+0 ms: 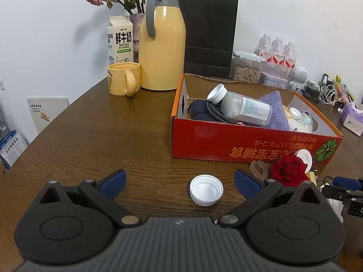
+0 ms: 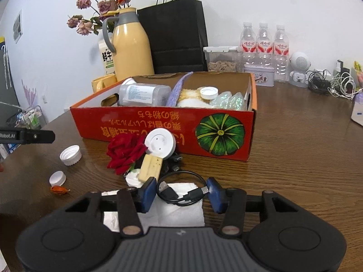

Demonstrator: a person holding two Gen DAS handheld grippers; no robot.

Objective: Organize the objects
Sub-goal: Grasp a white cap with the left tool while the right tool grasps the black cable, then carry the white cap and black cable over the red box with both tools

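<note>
An open red cardboard box (image 1: 249, 145) (image 2: 158, 122) holds a clear bottle (image 1: 245, 108), a purple cloth and other items. My left gripper (image 1: 180, 181) is open wide over the table, with a white bottle cap (image 1: 206, 192) lying upturned between its fingers, untouched. In the right wrist view a coiled black cable (image 2: 168, 191) lies on a white tissue (image 2: 181, 213). My right gripper (image 2: 181, 196) has its blue pads against both sides of the coil. Just beyond it lie a red rose (image 2: 124, 151), a white disc (image 2: 160, 142) and a wooden block (image 2: 150, 167).
A yellow thermos (image 1: 162, 45), yellow mug (image 1: 123, 79), milk carton (image 1: 120, 40) and black paper bag (image 1: 208, 34) stand behind the box. Water bottles (image 2: 263, 38) and tangled chargers (image 2: 335, 83) line the back right. A small cap (image 2: 57, 178) and orange wrapper (image 2: 59, 190) lie at left.
</note>
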